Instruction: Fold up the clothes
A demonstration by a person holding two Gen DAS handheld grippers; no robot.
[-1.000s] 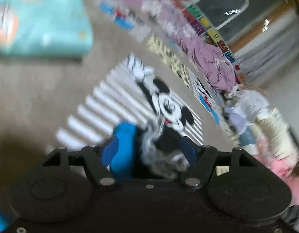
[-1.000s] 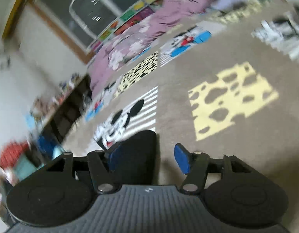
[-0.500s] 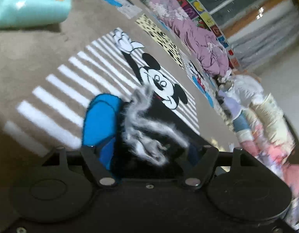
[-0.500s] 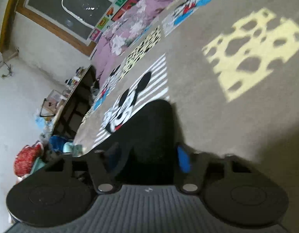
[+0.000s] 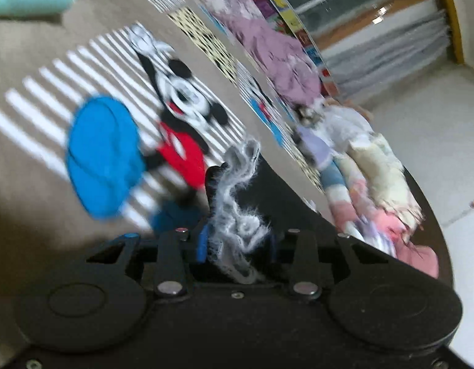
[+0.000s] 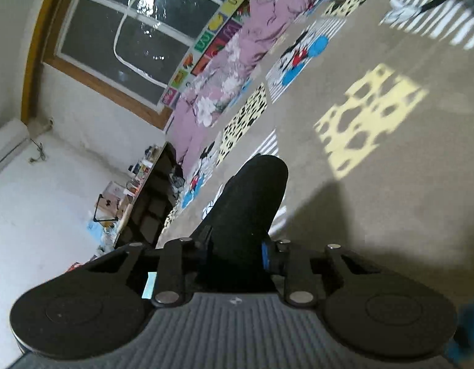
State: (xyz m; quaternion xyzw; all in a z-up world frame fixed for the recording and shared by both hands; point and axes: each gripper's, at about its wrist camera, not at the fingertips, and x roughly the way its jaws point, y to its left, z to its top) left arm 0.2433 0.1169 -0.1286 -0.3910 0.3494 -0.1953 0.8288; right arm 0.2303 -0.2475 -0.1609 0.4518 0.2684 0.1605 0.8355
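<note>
Both wrist views: tilted, above carpet (image 5: 31, 46); shared: purple bedding (image 6: 237, 46) along window wall.

Black garment (image 6: 252, 203) matt cloth, fuzzy grey trim (image 5: 237, 215); carpet (image 6: 375, 200) short-piled.

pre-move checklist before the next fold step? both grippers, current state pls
1. Left gripper shut on black garment, fuzzy grey trim between the pads: ok.
2. Right gripper shut on black fabric: ok.
3. Both hold the same garment: cannot tell.
4. Garment lifted off the carpet: cannot tell.
5. Bare carpet ahead to lay it flat: ok.
6. Left view sharp enough to aim: not ok, motion blur.
</note>
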